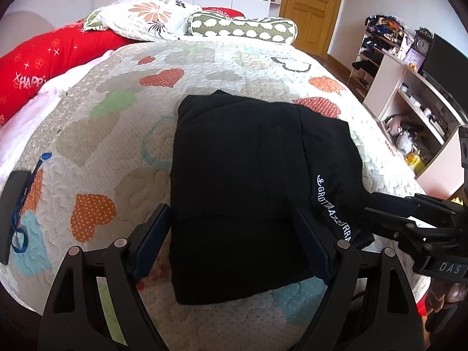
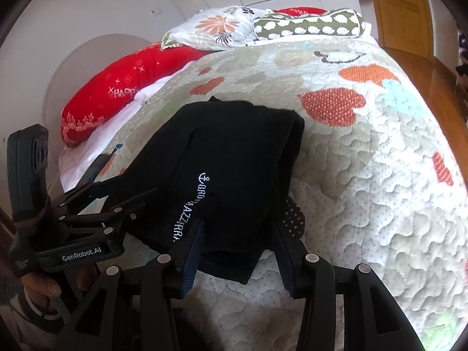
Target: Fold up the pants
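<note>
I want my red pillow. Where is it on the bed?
In the left wrist view the red pillow lies along the bed's far left edge, just left of the flowered pillow and beyond the folded black pants.

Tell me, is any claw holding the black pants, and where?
Neither, it seems. The left claw gapes open around the pants' near edge; the right claw straddles their corner, pads apart.

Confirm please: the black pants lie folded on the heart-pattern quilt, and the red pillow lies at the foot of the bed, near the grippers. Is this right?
Not quite. The red pillow lies far from the grippers, up at the head of the bed beside the floral pillow, as the left wrist view shows. The rest holds: the black pants lie folded on the heart-pattern quilt.
</note>
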